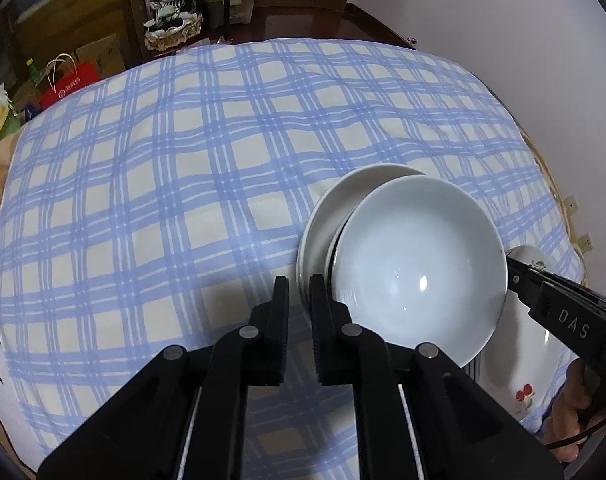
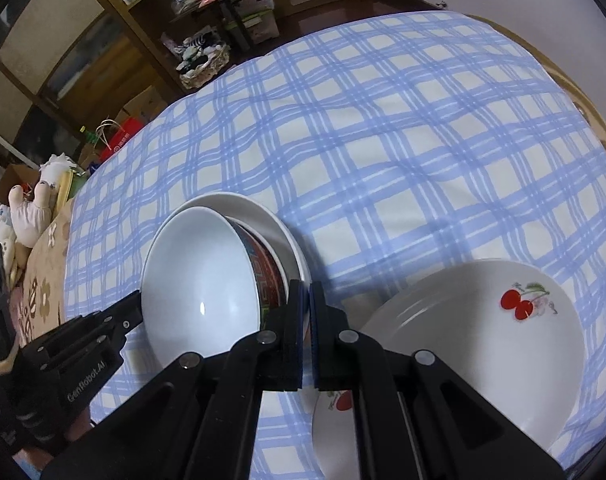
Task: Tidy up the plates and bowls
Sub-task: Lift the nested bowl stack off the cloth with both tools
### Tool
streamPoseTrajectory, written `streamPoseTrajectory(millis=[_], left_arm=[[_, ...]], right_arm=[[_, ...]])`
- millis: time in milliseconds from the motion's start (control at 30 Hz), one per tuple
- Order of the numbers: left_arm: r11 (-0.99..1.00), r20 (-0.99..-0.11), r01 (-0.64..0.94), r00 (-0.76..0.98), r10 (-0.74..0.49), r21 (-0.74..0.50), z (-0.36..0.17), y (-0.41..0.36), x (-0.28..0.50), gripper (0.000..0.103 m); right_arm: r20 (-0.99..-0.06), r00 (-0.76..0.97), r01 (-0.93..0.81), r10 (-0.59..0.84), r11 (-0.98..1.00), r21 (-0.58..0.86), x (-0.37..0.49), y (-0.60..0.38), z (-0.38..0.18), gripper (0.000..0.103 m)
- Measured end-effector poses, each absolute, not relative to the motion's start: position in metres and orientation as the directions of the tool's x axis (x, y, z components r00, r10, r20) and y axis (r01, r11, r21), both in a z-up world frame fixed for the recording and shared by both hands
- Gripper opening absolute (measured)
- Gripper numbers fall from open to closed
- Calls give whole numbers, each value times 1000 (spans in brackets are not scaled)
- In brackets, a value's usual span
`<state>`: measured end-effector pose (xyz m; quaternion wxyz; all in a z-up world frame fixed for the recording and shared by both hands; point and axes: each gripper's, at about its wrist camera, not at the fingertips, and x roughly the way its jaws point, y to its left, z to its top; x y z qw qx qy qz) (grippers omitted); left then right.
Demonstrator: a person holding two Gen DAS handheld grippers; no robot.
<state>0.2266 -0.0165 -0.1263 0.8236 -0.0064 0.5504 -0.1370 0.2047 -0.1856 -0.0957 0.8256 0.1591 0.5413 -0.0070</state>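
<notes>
Left hand-held gripper [image 1: 299,296]: sitting nearest the lens, its jaws are standing a narrow slot apart, with the near edge of the white plate [image 1: 323,216] running into that slot; I cannot tell whether the pads are pressing on it.
Right hand-held gripper [image 2: 307,296]: its jaws are closing to almost nothing, and the opposite edge of the same plate is entering between the tips, so it is most likely pinching that rim.
Why two grips: the plate is carrying a bowl [image 1: 419,264], so holding it on opposite edges is probably keeping the load level and stopping it from swinging.
Bowl: it is lying inside the plate, tilting and leaning toward the near side and not sitting flat. Its patterned outer wall is showing in the right wrist view.
Plate and bowl from the left: they are spreading from the fingertips toward 1 o'clock, the plate touching at the tips.
Plate and bowl from the right: they are reaching from the fingertips toward 10 o'clock, the bowl wall lying just beside the left finger.
Cherry plates [image 2: 483,340]: they are stacking at 4 o'clock of the right tips, near but apart from the held pair, likely as the sorted pile.
Cloth [image 1: 183,180]: it is covering most of the desk [image 1: 303,22], whose far half is lying bare at 12 o'clock.
Risk: the leaning bowl is looking ready to slide if either side dips.
</notes>
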Motion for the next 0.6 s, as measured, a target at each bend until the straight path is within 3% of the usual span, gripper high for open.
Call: streamPoseTrajectory(millis=[600], left_arm=[[962,-900,195,355,-251,-191,-126,-14,228,11]], right_arm=[[-893,425,175,144,955,238,207,-184,-97,6]])
